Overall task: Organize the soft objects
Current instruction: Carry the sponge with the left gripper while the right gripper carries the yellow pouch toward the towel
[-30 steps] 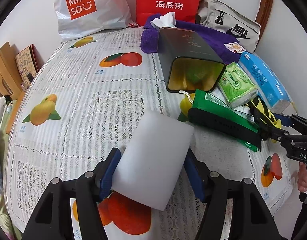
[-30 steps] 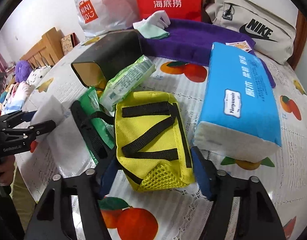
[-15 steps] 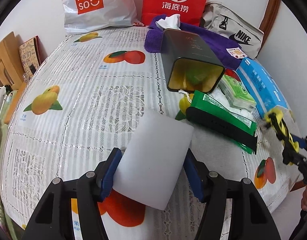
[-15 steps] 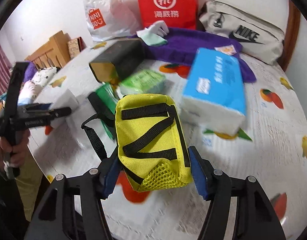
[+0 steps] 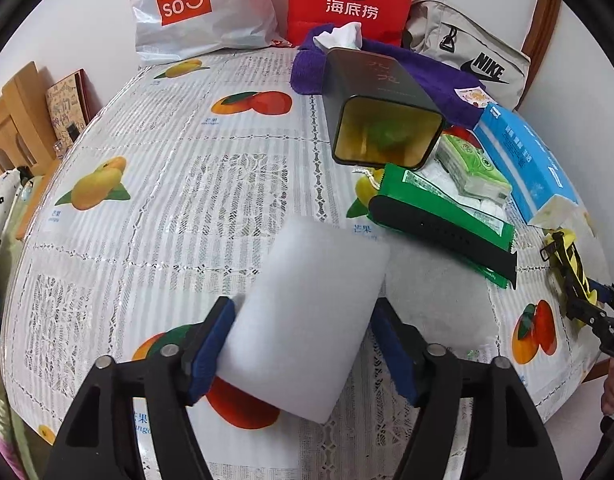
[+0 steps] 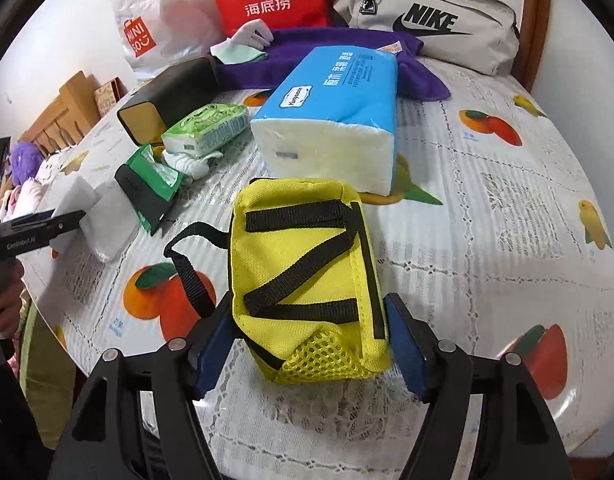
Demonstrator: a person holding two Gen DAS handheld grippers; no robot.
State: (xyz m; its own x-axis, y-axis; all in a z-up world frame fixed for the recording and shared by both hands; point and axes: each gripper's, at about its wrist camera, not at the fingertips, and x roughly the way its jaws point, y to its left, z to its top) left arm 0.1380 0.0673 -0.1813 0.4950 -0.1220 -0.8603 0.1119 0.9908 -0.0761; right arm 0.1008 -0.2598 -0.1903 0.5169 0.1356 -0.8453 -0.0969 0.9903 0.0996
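A white foam block [image 5: 307, 320] lies on the fruit-print tablecloth [image 5: 187, 200] between the blue pads of my left gripper [image 5: 303, 312]. Its jaws are opening, and a thin gap shows at the right pad. A yellow pouch with black straps [image 6: 307, 280] rests on the cloth between the pads of my right gripper [image 6: 309, 308]. Those jaws are also opening, and the pads stand just off the pouch's sides. In the right wrist view the left gripper [image 6: 35, 228] and foam block [image 6: 83, 216] appear at the far left.
A pile sits mid-table: an open black tin [image 5: 383, 120] on its side, a green packet [image 5: 439, 204], a green tissue pack [image 5: 471, 168] and a blue tissue pack [image 6: 339, 112]. Behind lie a purple towel [image 6: 347, 52], a Nike bag [image 6: 427, 20] and shopping bags [image 5: 351, 0]. A hand [image 6: 7, 304] holds the left gripper.
The right gripper carried the yellow pouch away from the pile and set it on open cloth. Both grippers' jaws have widened around their objects. The left gripper stayed in place.
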